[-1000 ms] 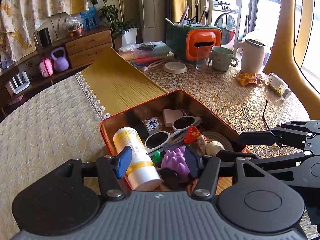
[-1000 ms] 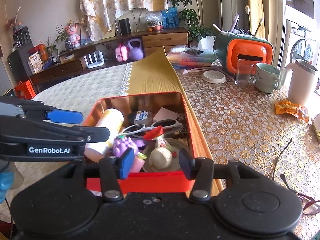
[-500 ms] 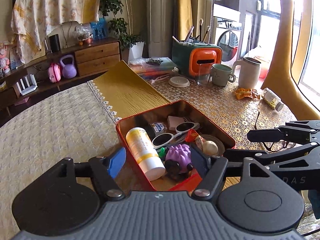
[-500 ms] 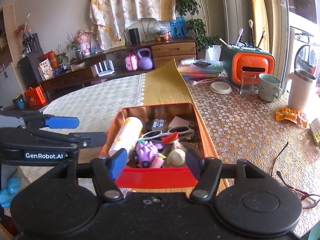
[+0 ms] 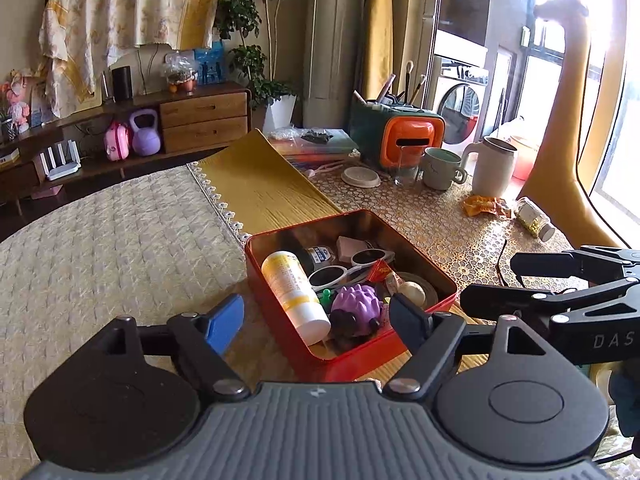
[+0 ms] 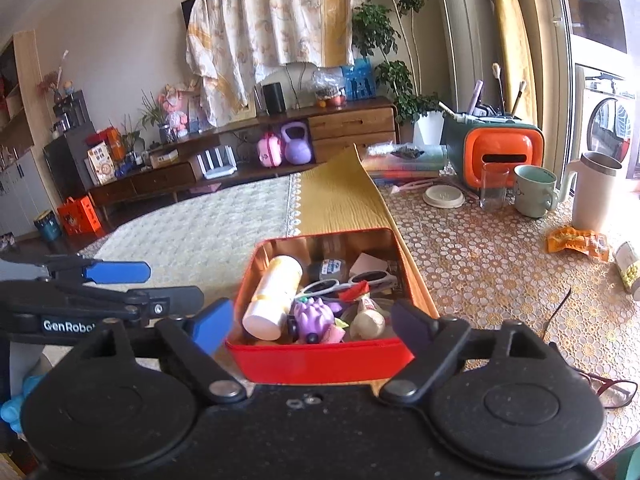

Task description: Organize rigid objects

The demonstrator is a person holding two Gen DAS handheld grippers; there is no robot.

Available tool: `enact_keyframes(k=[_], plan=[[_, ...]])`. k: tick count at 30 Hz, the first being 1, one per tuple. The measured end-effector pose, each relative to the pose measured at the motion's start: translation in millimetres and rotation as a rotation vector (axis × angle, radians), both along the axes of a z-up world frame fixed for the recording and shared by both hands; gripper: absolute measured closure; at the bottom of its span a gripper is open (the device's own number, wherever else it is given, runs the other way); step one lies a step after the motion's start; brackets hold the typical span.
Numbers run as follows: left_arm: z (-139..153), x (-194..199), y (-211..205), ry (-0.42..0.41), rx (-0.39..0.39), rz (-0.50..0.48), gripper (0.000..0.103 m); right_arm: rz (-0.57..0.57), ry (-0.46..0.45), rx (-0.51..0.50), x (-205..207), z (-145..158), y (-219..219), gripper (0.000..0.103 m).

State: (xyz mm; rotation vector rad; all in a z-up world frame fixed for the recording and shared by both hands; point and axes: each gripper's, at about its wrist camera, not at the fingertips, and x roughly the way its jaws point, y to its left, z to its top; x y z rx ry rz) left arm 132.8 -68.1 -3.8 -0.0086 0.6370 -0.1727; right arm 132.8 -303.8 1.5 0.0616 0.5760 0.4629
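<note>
Both grippers withdrew; one red tin (image 5: 412, 356) holds one bottle (image 5: 294, 292).

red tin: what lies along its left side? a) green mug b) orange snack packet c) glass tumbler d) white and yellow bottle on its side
d: the white and yellow bottle lies on its side against the left wall of the red tin, beside the white sunglasses and purple spiky toy.

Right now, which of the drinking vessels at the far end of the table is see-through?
The clear glass tumbler, in front of the orange box; the pale green mug and white handled jug beside it are opaque.
</note>
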Motion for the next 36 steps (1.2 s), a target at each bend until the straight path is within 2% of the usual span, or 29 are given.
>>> enact_keyframes(k=[4,8,9,10,11,21,36], plan=[[1,-6,2,0.001,-0.029,0.002,0.018,0.005,-0.022,0.025,-7,3,-3,0.004],[2,-9,3,0.006,-0.060,-0.004,0.013,0.003,-0.033,0.019,-12,6,-3,0.000],[2,-10,3,0.005,-0.063,-0.001,0.011,0.003,-0.032,0.025,-13,6,-4,0.000],[3,-11,2,0.000,-0.060,0.006,0.002,0.005,-0.027,0.035,-14,6,-4,0.000],[3,-13,1,-0.009,-0.046,0.012,0.000,0.007,-0.023,0.043,-15,6,-5,0.000],[4,-23,-2,-0.042,-0.035,0.023,0.000,0.013,-0.017,0.062,-24,6,-7,0.000],[5,-26,-1,-0.046,-0.047,0.036,0.000,-0.002,0.013,0.082,-22,2,-9,0.000]])
